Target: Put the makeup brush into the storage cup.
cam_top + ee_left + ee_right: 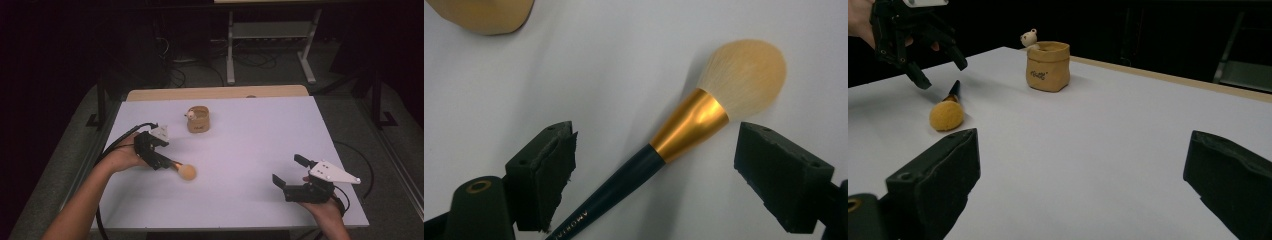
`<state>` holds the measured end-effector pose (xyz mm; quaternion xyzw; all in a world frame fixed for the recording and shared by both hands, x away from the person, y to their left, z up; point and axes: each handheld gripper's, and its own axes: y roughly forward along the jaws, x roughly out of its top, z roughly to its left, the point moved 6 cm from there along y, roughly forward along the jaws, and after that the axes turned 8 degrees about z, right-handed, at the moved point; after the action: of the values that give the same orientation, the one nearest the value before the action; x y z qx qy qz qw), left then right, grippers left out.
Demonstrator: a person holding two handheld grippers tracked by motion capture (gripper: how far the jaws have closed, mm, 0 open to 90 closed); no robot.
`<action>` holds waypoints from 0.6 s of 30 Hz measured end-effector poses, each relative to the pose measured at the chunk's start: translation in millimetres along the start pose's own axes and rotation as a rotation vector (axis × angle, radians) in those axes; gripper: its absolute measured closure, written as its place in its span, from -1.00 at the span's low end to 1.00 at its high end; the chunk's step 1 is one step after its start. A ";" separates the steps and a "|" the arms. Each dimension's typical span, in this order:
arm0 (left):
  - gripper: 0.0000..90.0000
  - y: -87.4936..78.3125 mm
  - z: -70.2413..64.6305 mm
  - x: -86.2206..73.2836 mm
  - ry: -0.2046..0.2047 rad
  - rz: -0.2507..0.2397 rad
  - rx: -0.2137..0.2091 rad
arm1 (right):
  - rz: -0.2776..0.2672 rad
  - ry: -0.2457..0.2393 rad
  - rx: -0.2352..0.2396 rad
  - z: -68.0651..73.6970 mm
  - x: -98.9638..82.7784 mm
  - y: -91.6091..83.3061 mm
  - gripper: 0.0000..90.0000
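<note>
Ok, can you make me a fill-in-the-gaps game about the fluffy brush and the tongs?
1. The makeup brush lies flat on the white ____.
2. The left tongs are ____, one jaw on each side of the brush handle.
3. The band between the bristles and the dark handle is ____ coloured.
4. A tiny toy ____ peeks over the rim of the tan pouch.

Missing words: table; open; gold; bear

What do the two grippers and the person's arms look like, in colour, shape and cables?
Both grippers are black, each with two blocky jaws faced with dark foam pads. The left gripper and the right gripper each carry a grey three-cornered plate on top; the right one's shows small dark dots. Black cables trail from both. The forearms are bare, with no sleeves in view.
</note>
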<state>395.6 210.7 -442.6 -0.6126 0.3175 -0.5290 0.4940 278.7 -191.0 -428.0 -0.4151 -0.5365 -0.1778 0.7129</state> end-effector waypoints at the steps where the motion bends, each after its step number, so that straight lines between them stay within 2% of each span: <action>1: -0.64 0.0 0.0 0.0 0.000 0.000 0.000 | 0.001 -0.002 0.000 0.1 -0.1 0.1 -0.97; 5: -0.64 3.4 -0.5 -1.5 -0.005 0.013 0.001 | 0.002 -0.001 0.000 0.3 -0.1 0.2 -0.97; 8: -0.64 7.6 0.4 -2.8 0.020 0.024 0.005 | 0.002 -0.002 0.000 0.0 -0.3 0.4 -0.97; 13: -0.63 11.1 -0.4 -2.8 0.033 0.037 0.004 | 0.001 -0.001 0.001 0.0 -0.3 0.5 -0.97; 14: -0.63 12.8 -0.5 -2.8 0.049 0.049 0.005 | 0.003 -0.004 0.000 -0.2 -0.5 0.8 -0.97; 18: -0.58 17.2 -2.4 -3.4 0.068 0.069 0.000 | 0.003 -0.005 0.002 -0.1 -0.5 0.9 -0.97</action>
<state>394.8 207.8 -460.1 -0.5829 0.3549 -0.5321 0.5011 279.2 -190.6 -428.9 -0.4158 -0.5379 -0.1753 0.7121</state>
